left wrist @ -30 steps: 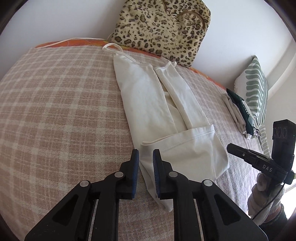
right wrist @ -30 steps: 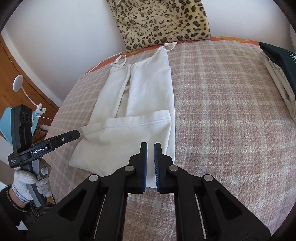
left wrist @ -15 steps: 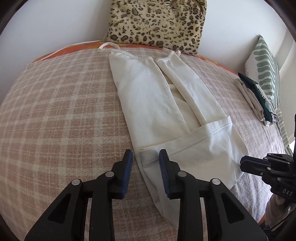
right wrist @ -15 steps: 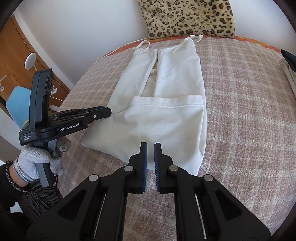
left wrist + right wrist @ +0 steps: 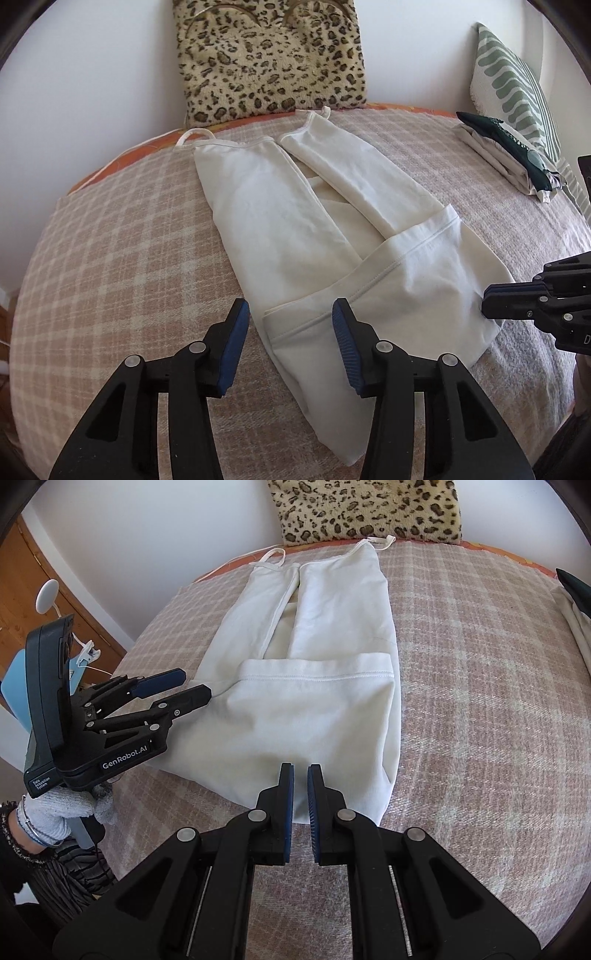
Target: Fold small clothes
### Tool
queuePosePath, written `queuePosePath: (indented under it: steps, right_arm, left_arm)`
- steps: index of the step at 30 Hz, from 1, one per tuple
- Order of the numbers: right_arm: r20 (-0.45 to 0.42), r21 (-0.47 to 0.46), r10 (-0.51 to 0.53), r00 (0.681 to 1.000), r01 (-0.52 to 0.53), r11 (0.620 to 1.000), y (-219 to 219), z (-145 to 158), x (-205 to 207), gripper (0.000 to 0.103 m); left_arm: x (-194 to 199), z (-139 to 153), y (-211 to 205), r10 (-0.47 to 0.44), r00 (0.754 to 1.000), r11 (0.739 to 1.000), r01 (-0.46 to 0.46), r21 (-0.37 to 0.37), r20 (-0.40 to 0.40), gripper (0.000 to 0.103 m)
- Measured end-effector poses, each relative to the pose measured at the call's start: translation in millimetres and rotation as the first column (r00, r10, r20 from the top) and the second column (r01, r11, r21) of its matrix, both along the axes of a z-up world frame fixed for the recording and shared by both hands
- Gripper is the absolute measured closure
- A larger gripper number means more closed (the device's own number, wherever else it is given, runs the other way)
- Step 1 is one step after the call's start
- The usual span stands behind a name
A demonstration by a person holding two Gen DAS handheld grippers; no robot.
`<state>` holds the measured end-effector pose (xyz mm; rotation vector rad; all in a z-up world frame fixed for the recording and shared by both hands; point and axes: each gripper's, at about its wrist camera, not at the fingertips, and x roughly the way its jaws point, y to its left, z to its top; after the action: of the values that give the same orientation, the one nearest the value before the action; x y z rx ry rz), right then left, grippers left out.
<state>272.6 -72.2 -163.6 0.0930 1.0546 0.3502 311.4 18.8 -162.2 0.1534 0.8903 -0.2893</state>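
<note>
A cream strap top (image 5: 295, 229) lies on the checked blanket (image 5: 110, 266), its sides folded inward and its hem folded up over the lower part (image 5: 314, 716). My left gripper (image 5: 290, 328) is open, its jaws wide apart just above the near left corner of the folded hem. In the right wrist view it (image 5: 188, 686) shows at the garment's left edge. My right gripper (image 5: 300, 786) is nearly shut and empty, over the near edge of the fold. In the left wrist view it (image 5: 487, 301) reaches the garment's right edge.
A leopard-print cushion (image 5: 269, 59) leans on the wall behind the straps. A pile of folded clothes (image 5: 509, 155) and a green-striped pillow (image 5: 517, 85) lie at the far right. A wooden door and blue chair (image 5: 14, 686) are left of the bed.
My left gripper has opened wide and moved closer to the hem's left corner. My right gripper stayed nearly shut and moved in toward the garment's near edge.
</note>
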Motion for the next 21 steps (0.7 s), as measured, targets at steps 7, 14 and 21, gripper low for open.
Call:
queuePosePath:
  steps: [7,14,21]
  right_arm:
    - [-0.008,0.003,-0.005,1.0,0.005,1.0,0,-1,3,0.094]
    - [-0.03,0.022,-0.056,0.998,0.056,0.998,-9,-2,5,0.094]
    - [-0.031,0.001,-0.102,0.994,0.102,0.995,-11,1,-1,0.094]
  left_arm:
    - [6,-5,6,-0.002,0.998,0.997,-0.003,-0.082,-0.056,0.083]
    - [6,4,11,-0.008,1.0,0.995,0.007,-0.095,-0.011,0.097]
    - [18,-9,2,-0.032,0.999,0.999,0.033,-0.031,0.032,0.096]
